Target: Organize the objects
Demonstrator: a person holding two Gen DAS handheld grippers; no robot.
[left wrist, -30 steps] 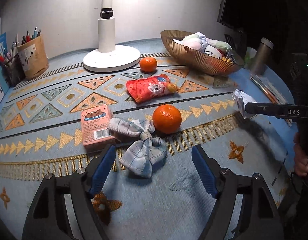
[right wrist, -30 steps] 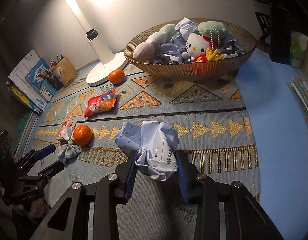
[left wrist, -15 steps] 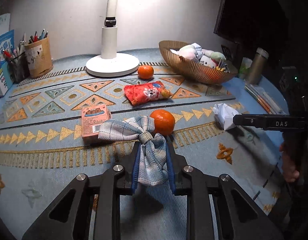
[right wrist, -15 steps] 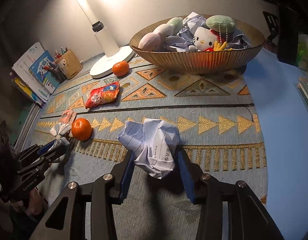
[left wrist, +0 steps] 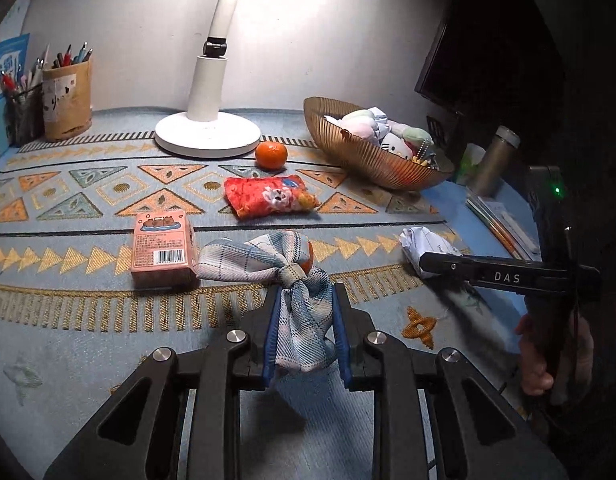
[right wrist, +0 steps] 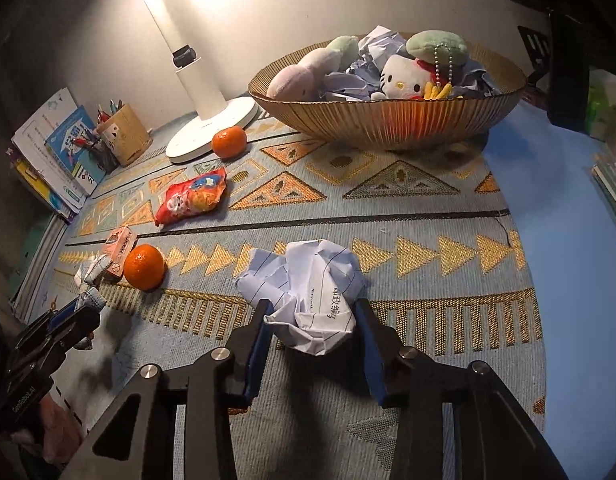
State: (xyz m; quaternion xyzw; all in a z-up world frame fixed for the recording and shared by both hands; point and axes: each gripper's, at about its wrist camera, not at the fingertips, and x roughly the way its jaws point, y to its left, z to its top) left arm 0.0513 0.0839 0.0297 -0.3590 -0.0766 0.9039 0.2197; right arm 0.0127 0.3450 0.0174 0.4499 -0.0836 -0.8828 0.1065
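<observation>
Left gripper (left wrist: 304,330), lower centre, clamps one blue plaid bow (left wrist: 280,268); right gripper (right wrist: 313,340), lower centre, pinches one crumpled lined paper ball (right wrist: 308,292). Two oranges (right wrist: 144,266) (right wrist: 229,142), one red snack bag (right wrist: 192,196), one pink box (left wrist: 162,248) lie on the rug

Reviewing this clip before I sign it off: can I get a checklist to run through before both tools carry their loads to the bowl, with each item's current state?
1. Left tool shut on the plaid bow: ok.
2. Right tool shut on the crumpled paper: ok.
3. Bow clear of the near orange: cannot tell; its upper loop hides the orange in the left view.
4. Room in the bowl: not ok; plush toys and paper already pile above the rim.
5. Right tool's route to the bowl free of objects: ok.
6. Pink box clear of the bow: cannot tell.
</observation>
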